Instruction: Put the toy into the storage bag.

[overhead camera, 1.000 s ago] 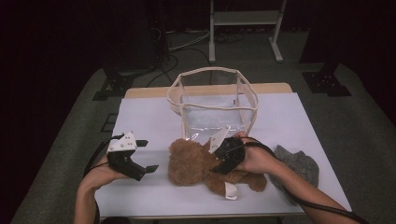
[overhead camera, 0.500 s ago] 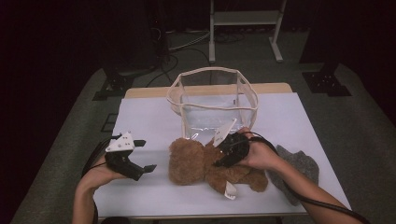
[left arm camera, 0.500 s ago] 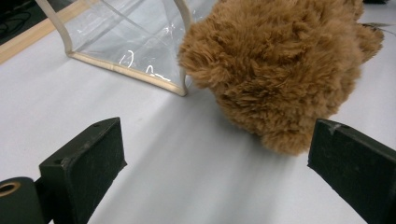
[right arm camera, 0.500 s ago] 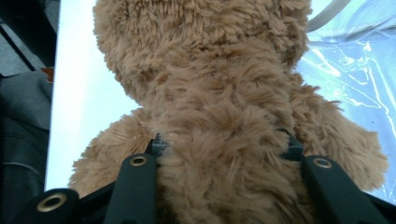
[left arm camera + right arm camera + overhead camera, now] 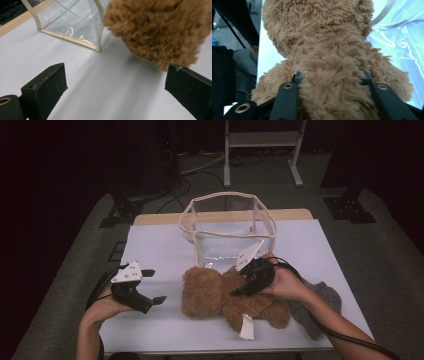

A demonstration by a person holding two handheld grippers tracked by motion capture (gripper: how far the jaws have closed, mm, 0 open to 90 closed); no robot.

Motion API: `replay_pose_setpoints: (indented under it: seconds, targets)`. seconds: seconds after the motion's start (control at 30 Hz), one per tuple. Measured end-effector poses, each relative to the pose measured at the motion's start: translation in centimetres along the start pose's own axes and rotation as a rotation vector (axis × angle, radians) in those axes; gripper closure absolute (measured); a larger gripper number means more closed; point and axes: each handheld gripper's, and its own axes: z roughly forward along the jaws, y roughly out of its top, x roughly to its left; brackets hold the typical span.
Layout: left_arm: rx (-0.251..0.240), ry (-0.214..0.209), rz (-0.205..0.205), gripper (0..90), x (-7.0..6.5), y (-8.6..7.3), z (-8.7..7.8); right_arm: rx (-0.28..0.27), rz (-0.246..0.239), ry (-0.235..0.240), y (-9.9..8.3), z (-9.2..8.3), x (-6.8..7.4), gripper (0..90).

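**First speaker:** Fingers first: what do we see at the right gripper (image 5: 239,290)?

**Second speaker:** We see its two black jaws sunk into the brown fur of a teddy bear (image 5: 329,72), one on each side of the body just below the head. They have just been closing, and the bear's plush is pinched between them. From above, that gripper sits on the bear's middle, with the person's right hand (image 5: 284,282) wrapped around it.

**First speaker:** And the left gripper (image 5: 156,287)?

**Second speaker:** We see its jaws standing wide apart with bare table between them. It is held low over the white table (image 5: 155,245), just beside the bear's head, without touching it. In the left gripper view, the furry head fills the upper right, close to one jaw.

**First speaker:** Where does the bear lie?

**Second speaker:** We find it near the front of the table, head toward the person's left and legs toward the right. A white tag (image 5: 246,326) hangs from its lower body.

**First speaker:** What surrounds it?

**Second speaker:** Just behind the bear stands a clear plastic bag (image 5: 227,227) with a cream rim, open at the top. A grey cloth (image 5: 320,307) lies at the bear's feet, partly under the right forearm.
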Motion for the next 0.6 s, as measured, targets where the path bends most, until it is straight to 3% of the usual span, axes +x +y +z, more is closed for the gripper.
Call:
replay_pose_setpoints:
  seconds: [0.6]
  targets:
    - [-0.009,0.000,-0.003,3.1,0.1,-0.2,-0.2,-0.079,0.003,0.005,1.6,-3.9,0.3,60.0]
